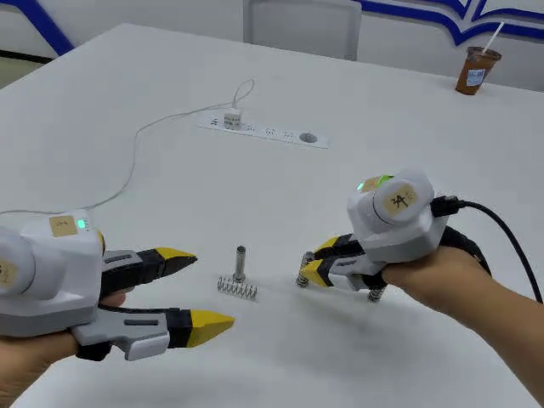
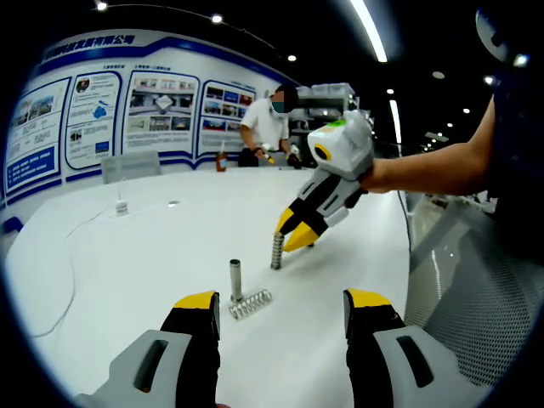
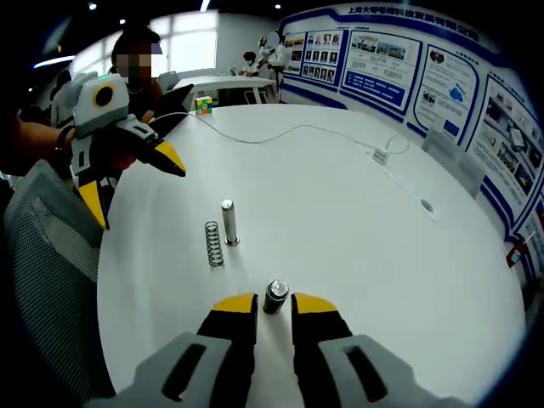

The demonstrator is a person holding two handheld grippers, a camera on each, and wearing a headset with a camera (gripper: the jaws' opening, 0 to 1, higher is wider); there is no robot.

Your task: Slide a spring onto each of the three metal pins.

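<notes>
A bare metal pin (image 1: pixel 240 262) stands upright on the white table (image 1: pixel 170 178), with a loose spring (image 1: pixel 236 287) lying at its foot. My left gripper (image 1: pixel 202 289) is open just left of them; its view shows the pin (image 2: pixel 235 279) and spring (image 2: pixel 251 303) ahead of its jaws (image 2: pixel 282 302). My right gripper (image 1: pixel 311 270) has its tips closed on a spring-covered pin (image 1: pixel 302 276), which sits between its jaws (image 3: pixel 274 304) as pin (image 3: pixel 275 296). A second spring-covered pin (image 1: pixel 374 293) stands under that gripper's body.
A white power strip (image 1: pixel 263 132) with a thin cable (image 1: pixel 136 157) lies further back. A drink cup (image 1: pixel 478 70) stands at the far right and a chair (image 1: pixel 302 25) at the far edge. A person (image 2: pixel 265 127) stands in the background.
</notes>
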